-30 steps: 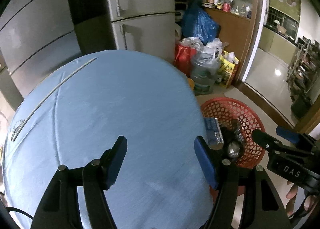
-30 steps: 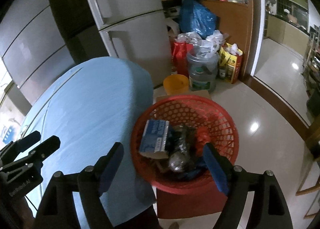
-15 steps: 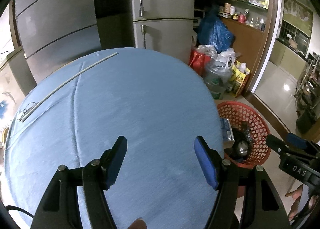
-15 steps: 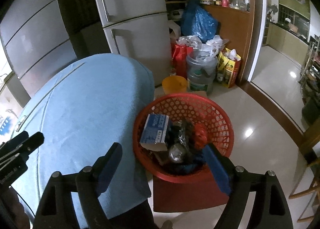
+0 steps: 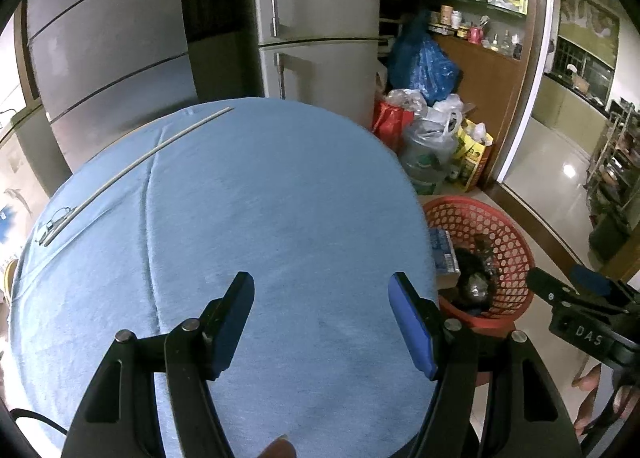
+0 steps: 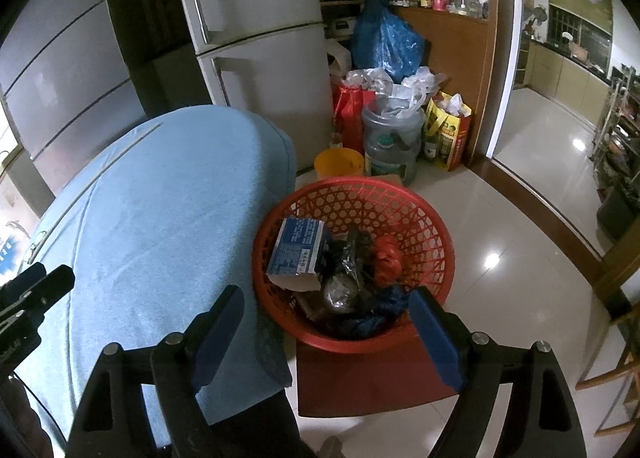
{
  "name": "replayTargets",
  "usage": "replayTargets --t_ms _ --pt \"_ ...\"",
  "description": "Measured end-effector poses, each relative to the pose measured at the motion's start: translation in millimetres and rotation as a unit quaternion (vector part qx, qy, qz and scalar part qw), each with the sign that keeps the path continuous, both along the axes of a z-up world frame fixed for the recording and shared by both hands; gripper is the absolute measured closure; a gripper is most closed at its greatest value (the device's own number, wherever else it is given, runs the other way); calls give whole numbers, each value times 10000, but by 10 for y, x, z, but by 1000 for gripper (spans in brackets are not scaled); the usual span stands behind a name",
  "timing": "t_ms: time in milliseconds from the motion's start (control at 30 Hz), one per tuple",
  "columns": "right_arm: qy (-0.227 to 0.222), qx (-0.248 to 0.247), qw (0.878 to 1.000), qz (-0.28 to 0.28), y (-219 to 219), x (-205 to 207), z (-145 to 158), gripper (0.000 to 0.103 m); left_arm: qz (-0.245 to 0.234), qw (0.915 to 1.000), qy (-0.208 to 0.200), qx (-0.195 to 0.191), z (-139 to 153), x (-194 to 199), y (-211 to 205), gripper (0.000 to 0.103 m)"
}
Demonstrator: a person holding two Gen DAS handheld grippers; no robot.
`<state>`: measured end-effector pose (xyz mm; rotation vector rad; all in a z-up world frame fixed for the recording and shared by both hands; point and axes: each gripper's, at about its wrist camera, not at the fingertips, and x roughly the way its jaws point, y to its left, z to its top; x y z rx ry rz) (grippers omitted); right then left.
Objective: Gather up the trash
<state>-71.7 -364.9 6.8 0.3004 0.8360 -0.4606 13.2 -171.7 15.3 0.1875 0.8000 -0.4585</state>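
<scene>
Hanging wide and empty, the right gripper (image 6: 324,322) hovers over the red basket (image 6: 434,234), whose trash (image 6: 352,258) sits at its 12 o'clock, and the left gripper (image 5: 320,318) gapes over the blue tabletop (image 5: 260,198). Collecting looks finished; next, I judge, comes checking the cloth for leftovers.

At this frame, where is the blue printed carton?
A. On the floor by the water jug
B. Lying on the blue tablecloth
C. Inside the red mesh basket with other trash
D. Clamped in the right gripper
C: the blue carton leans inside the red basket beside dark bags, while the right gripper is open and holds nothing.
</scene>
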Motion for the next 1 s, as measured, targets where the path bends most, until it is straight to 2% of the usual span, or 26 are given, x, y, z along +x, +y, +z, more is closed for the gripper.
replayTargets --t_ms 1000 --pt "-160 -170 9997 -85 37 -94 127 16 -38 9999 -120 -45 70 -99 26 33"
